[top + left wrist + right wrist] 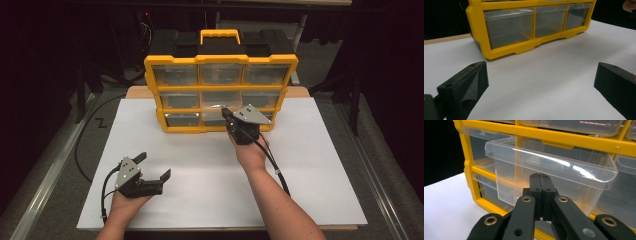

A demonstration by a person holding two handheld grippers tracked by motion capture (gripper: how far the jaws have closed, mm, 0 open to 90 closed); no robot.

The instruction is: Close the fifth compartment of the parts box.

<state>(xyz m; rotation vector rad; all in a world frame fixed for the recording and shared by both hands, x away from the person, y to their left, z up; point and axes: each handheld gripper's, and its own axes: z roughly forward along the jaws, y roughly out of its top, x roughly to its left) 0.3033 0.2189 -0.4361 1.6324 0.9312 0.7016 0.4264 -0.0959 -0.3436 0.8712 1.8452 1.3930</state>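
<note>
- Yellow organizer (220,92) stands upright at upper centre of the high view, at the far edge of the white desk (200,170); clear drawers in a three-by-three grid, black case and yellow handle behind.
- Right tool (226,113) at centre frame, tips against the organizer's front, low in the middle column.
- Right gripper view: jaws pressed flat together, clenched, with nothing visible between them; tips (540,178) sit just in front of a clear drawer (549,175) pulled partly out of its slot. Whether they touch it, cannot tell.
- Left tool (153,166) at lower left of the high view, held low over the desk, well apart from the organizer.
- Left gripper view: jaws spread wide, released, bare desk between them; bottom row of drawers (536,25) across upper frame.
</note>
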